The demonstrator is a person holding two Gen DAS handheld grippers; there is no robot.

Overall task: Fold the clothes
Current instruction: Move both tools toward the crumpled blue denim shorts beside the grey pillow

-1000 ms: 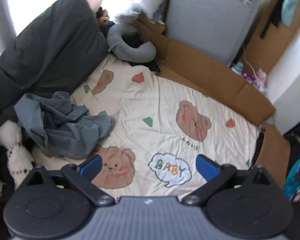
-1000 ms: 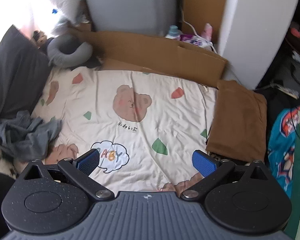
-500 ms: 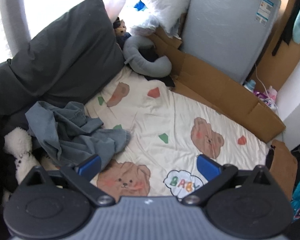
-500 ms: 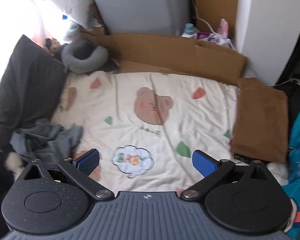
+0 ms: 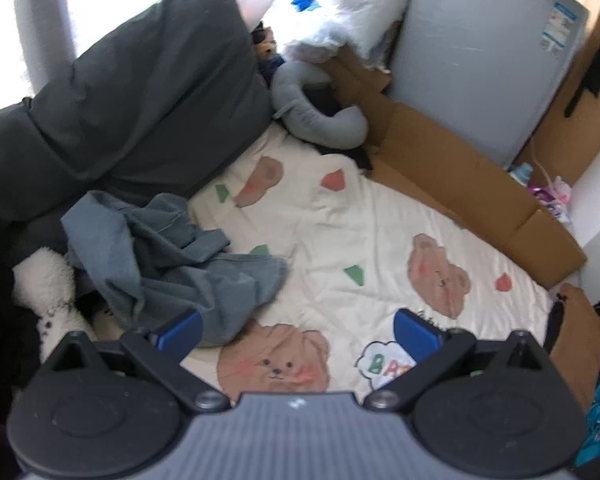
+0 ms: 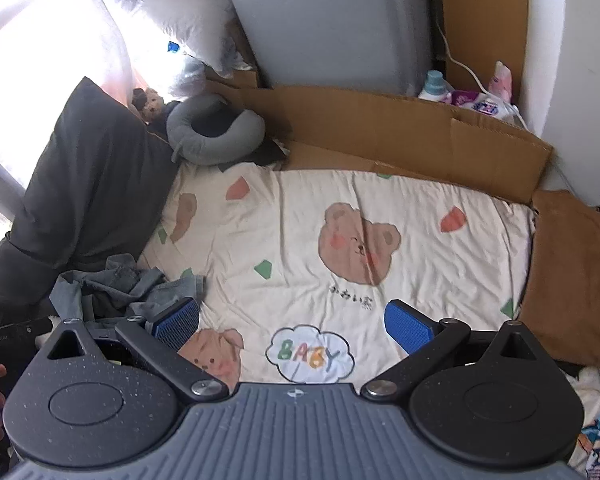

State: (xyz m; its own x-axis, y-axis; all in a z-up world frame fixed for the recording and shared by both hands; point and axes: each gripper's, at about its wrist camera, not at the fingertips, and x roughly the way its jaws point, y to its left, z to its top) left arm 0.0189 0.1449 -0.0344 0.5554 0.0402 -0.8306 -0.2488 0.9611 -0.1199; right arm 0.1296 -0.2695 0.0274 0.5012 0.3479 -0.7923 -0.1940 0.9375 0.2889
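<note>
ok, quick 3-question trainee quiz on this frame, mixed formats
1. True or false: the left gripper is shut on the blue-grey garment.
2. Multiple choice: the crumpled garment lies at which side of the bear-print blanket, seen from the right wrist? A) left B) right C) centre
3. Fill in: the word printed in the cloud on the blanket is ____.

Key: 1 false, both grippers are open and empty, the right gripper too. 2 A. 3 BABY.
</note>
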